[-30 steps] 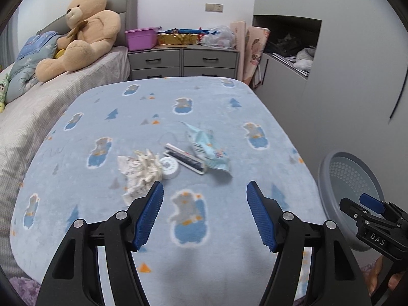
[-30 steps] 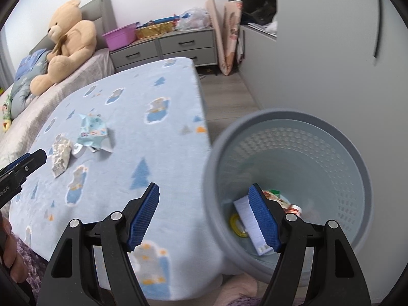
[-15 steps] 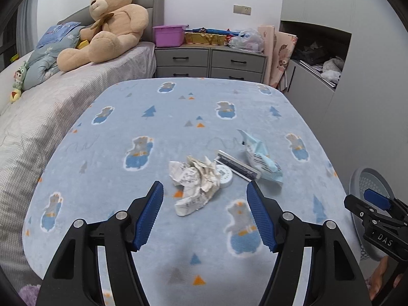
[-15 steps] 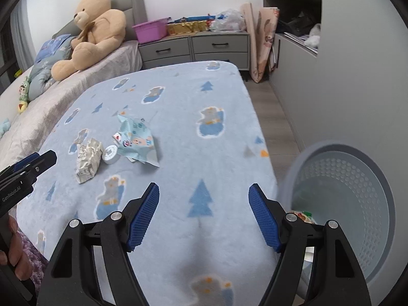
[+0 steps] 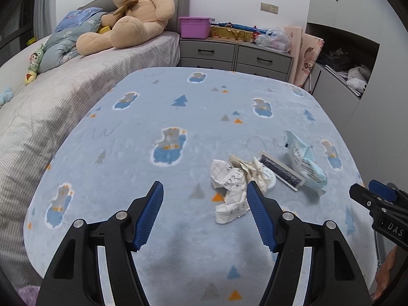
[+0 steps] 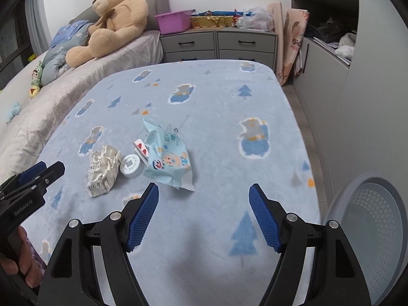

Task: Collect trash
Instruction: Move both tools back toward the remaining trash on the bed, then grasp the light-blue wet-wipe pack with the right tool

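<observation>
Trash lies on the blue patterned blanket (image 5: 178,107): a crumpled paper (image 5: 233,183) (image 6: 103,169), a white round lid (image 6: 131,165) (image 5: 270,177), a flat dark card-like box (image 5: 281,169) (image 6: 141,149) and a light blue wipes packet (image 5: 304,163) (image 6: 169,156). My left gripper (image 5: 204,214) is open and empty, just short of the paper, its right fingertip at the paper's edge. My right gripper (image 6: 204,216) is open and empty above the blanket, right of the packet. A grey perforated bin (image 6: 374,229) stands at the right on the floor.
A bed with a large teddy bear (image 5: 132,17) runs along the left. Grey drawers (image 5: 234,53) with a purple tub (image 5: 195,26) stand at the back. A grey cabinet (image 6: 329,81) lines the right side.
Both grippers have swung left, away from the bin toward the trash. The bin has slid to the right edge of the right wrist view. The left gripper has come closer to the crumpled paper.
</observation>
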### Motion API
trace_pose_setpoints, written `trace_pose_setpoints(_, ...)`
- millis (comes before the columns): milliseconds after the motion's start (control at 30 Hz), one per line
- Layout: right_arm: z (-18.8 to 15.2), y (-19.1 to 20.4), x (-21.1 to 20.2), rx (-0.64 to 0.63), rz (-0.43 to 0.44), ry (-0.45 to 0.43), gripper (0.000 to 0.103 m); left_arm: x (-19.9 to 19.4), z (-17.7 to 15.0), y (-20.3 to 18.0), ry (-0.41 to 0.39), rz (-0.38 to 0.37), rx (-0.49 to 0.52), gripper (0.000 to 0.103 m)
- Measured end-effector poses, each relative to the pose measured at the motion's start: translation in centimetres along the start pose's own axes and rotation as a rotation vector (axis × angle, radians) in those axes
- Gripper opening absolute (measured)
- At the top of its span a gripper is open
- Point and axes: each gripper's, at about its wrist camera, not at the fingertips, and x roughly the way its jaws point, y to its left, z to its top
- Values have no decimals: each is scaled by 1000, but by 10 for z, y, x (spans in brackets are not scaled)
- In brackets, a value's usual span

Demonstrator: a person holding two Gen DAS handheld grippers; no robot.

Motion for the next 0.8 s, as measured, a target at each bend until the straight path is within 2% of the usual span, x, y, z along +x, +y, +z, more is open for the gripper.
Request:
trace_pose_setpoints(333, 28, 22, 36, -40, 50, 33, 73, 15, -2, 7, 23, 13, -20, 65)
trace_pose_setpoints(700, 36, 21, 82, -8, 111, 135, 73, 21, -4, 9, 39, 4, -30, 65)
trace_pose_setpoints(733, 36, 21, 84, -5, 115, 139, 73, 21, -4, 9, 40, 4, -31, 65)
trace_pose_setpoints(800, 35, 21, 87, 1, 126, 152, 64, 21, -5, 9, 39, 5, -30, 65)
